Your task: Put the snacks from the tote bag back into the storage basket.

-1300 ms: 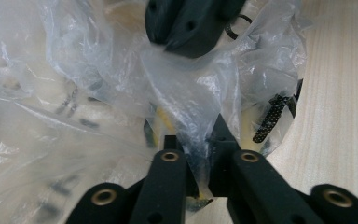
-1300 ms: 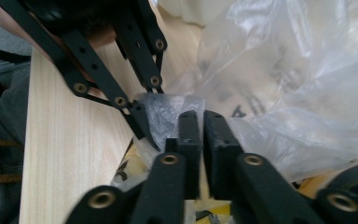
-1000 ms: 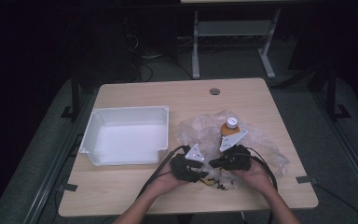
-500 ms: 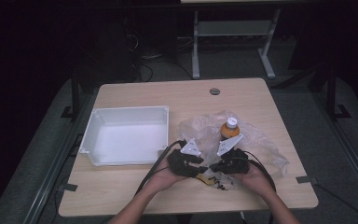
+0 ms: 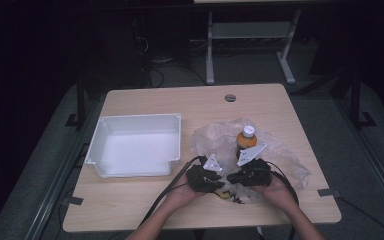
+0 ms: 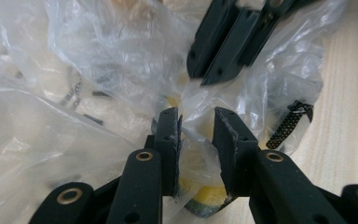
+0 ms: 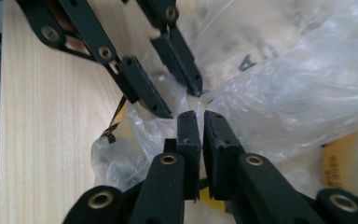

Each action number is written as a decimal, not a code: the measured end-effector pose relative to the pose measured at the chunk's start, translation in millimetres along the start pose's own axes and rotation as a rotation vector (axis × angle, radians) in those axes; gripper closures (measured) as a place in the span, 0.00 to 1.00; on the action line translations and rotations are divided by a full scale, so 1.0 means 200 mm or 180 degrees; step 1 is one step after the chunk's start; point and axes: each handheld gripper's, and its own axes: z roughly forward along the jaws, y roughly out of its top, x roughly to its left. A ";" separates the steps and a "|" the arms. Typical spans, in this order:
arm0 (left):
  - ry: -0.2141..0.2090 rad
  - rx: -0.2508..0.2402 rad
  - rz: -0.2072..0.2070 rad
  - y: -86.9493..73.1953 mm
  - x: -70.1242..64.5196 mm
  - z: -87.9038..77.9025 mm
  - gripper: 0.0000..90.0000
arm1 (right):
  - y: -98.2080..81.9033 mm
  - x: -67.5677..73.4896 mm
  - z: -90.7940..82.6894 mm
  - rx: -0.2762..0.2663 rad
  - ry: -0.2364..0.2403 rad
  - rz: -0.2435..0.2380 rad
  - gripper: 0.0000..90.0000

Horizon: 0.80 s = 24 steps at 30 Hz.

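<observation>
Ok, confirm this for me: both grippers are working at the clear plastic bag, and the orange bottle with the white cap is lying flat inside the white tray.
Not quite. The orange bottle stands upright on the clear plastic bag, right of the white tray, not flat in it; the high view shows this. The left gripper and right gripper are indeed both at the bag.

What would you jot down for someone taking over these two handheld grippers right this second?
Left gripper: jaws part open around a fold of the clear plastic bag, and they have just been closing on it; no firm pinch yet.
Right gripper: jaws nearly together with bag film between them, just easing apart slightly.
Things: the bag lies crumpled on the table, an orange bottle with a white cap standing in it; the white tray sits to its left, empty.
Done: both grippers are at the bag's near edge.
Left: probably pull the bag open; bottle is untouched.
</observation>
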 end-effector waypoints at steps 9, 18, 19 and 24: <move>0.0011 0.0036 0.0056 0.00 0.00 0.00 0.77 | -0.03 0.03 -0.17 -0.0316 -0.0196 0.0065 0.82; -0.0091 -0.0062 0.0039 0.01 0.01 -0.13 0.69 | -0.14 0.00 -0.34 -0.0493 -0.0425 0.0236 0.72; -0.0100 -0.0084 0.0045 0.01 0.01 -0.14 0.68 | -0.15 0.00 -0.36 -0.0537 -0.0454 0.0264 0.71; -0.0134 -0.0132 0.0068 0.02 0.02 -0.21 0.66 | -0.17 -0.01 -0.42 -0.0624 -0.0555 0.0314 0.67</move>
